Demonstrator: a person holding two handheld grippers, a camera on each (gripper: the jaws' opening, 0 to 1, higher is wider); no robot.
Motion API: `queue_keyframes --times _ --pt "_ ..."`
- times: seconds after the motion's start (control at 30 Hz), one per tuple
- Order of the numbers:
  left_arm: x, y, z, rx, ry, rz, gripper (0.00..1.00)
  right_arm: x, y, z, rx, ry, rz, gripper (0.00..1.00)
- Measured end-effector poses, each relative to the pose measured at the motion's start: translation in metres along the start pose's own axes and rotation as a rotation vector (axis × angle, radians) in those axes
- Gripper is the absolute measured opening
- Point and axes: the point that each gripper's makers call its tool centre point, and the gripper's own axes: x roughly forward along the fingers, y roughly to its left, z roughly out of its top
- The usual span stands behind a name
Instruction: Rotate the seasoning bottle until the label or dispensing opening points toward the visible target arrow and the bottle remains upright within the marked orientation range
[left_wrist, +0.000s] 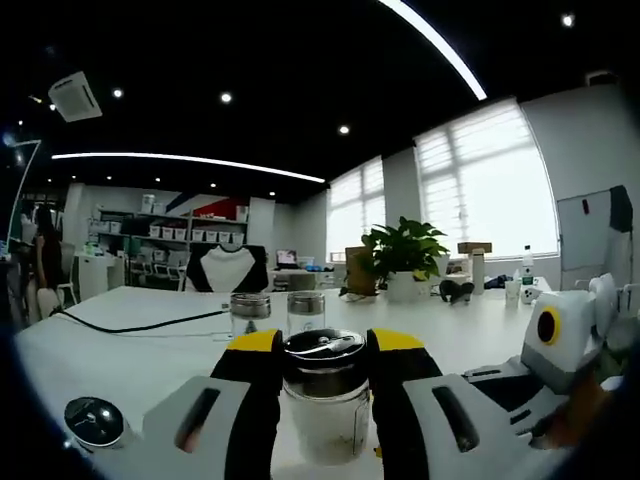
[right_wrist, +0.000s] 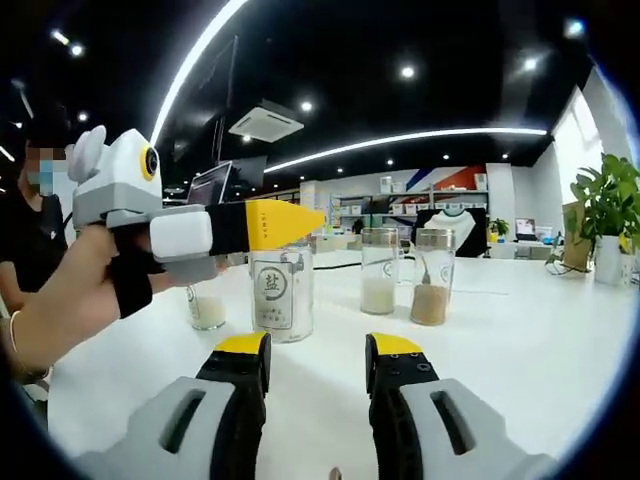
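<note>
- In the left gripper view, the left gripper (left_wrist: 325, 375) has its two yellow-tipped black jaws closed against the sides of the seasoning bottle (left_wrist: 325, 395), one jaw at each side of the bottle just under the metal lid (left_wrist: 322, 347); it is grasping the bottle.
- The seasoning bottle is a clear glass jar, standing upright on the white table (left_wrist: 150, 350), its long axis vertical; the shiny lid faces up.
- In the right gripper view the same bottle (right_wrist: 282, 290) stands upright on the table with the left gripper (right_wrist: 262, 226) clamped around its top. Its label, a printed ring with a character in it, faces the camera of this view.
- The right gripper (right_wrist: 318, 365) has its jaws spread apart with nothing between them; it is released and sits on the near side of the bottle, short of touching it.
- A person's hand (right_wrist: 70, 300) holds the left gripper from the left of the right gripper view.
- Two more glass jars (right_wrist: 405, 272) stand upright just beyond the bottle, partly filled, one with a pale and one with a brownish content; in the left gripper view they show behind the held bottle (left_wrist: 277, 312).
- A small jar (right_wrist: 207, 308) with a pale content stands just left of the bottle.
- A loose round lid (left_wrist: 93, 420) lies on the table left of the left gripper.
- A black cable (left_wrist: 130, 325) runs across the table, and a potted plant (left_wrist: 405, 258) stands further back.
</note>
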Motion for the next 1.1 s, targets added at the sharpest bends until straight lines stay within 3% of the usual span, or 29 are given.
queue_keyframes --times 1.1 --pt "-0.027 0.018 -0.038 0.062 0.107 0.044 0.35 -0.001 -0.005 -0.003 0.031 0.007 -0.014 0.35"
